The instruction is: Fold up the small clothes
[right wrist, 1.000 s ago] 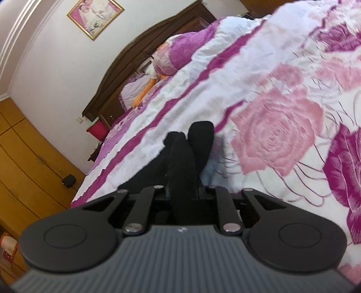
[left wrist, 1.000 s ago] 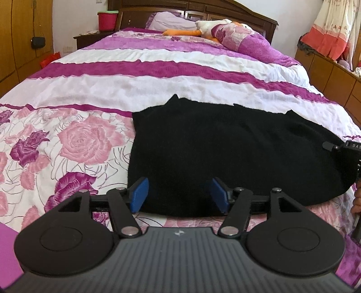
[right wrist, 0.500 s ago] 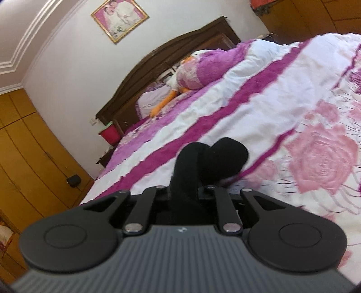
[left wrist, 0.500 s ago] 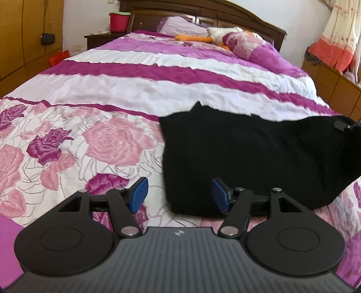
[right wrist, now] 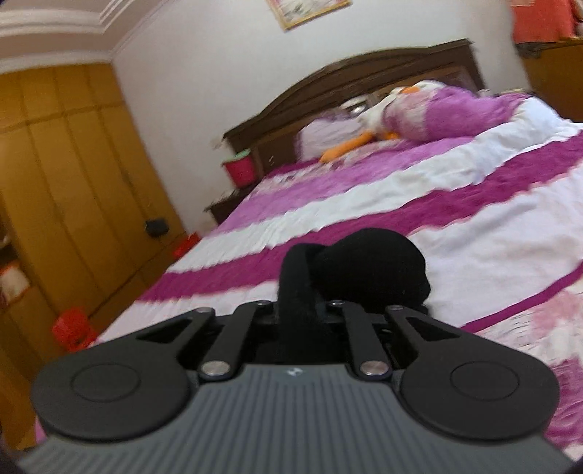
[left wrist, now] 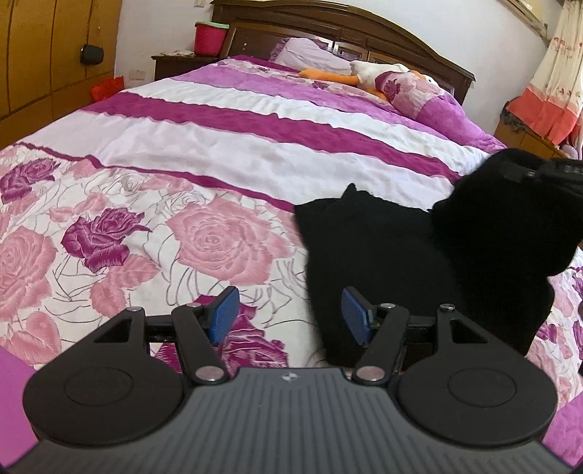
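Purple, white and pink covered most of both views: the bed (left wrist: pixel 226 146) wore a quilt (left wrist: pixel 204 237) with broad magenta and white stripes across its far half and large pink and plum roses across the near half. Behind it rose a dark wooden headboard (left wrist: pixel 364 32), and along the left side stood a run of honey-coloured wardrobe doors (right wrist: pixel 73 182). Near the headboard lay a lilac pillow (left wrist: pixel 309 54), a rolled purple blanket (left wrist: pixel 430 98) and a white plush duck (left wrist: pixel 368 71) with an orange bill. A red bucket (left wrist: pixel 209 38) sat on the nightstand (left wrist: pixel 175 65) beside the bed (its green rim showed more clearly in the right wrist view).

On the rose-patterned part of the quilt, toward the right of the left wrist view, lay the black garment (left wrist: pixel 382 262). Its left portion rested flat on the quilt, while its right portion was lifted off the bed in a thick fold, drawn up by the right gripper (right wrist: pixel 297 291), whose body showed only at the far right edge of the left wrist view. That gripper's jaws were clenched on a bunched edge of the black cloth, which stood up between them and bulged over to the right; they had just been closing the last little way on it.

The left gripper (left wrist: pixel 288 315) hovered low over the quilt at the garment's near left edge, its jaws released and wide, the blue pads (left wrist: pixel 224 313) holding nothing, though the right-hand pad stood in front of the black cloth.
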